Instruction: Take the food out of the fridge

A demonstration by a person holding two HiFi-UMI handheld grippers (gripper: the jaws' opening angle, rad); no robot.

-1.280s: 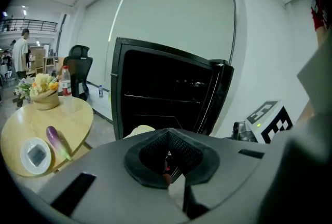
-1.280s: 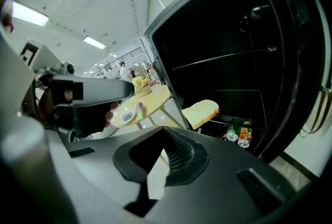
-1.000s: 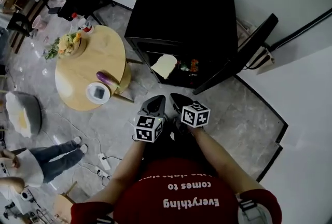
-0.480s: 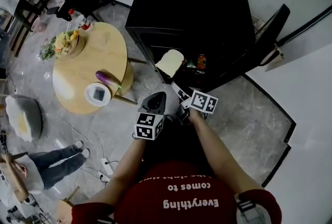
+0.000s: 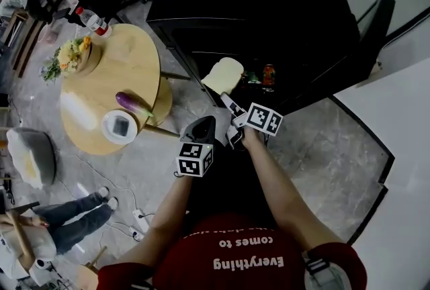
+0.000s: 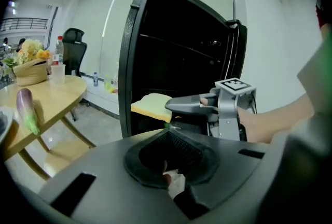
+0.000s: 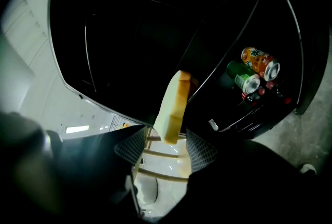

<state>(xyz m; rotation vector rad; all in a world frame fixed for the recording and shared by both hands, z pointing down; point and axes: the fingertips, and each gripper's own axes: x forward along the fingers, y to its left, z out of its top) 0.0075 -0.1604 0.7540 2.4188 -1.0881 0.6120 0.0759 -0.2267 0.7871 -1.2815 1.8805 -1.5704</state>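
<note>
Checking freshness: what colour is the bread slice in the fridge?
Bread slice: pale cream-yellow, tan crust; best in right gripper view.

The tall black fridge is standing with its black door swung wide to the right, leaving the lower opening free from the front. A pale slice of bread is jutting out at the shelf's left, and an orange drinks can and a green can are crowding the right. The right gripper, jaws just having been opening wide with the slice lined up in their gap and unpressed, is sitting across the fridge mouth, blocking the left gripper, while the round wooden table is hemming in the left, leaving a strip of grey floor.
</note>
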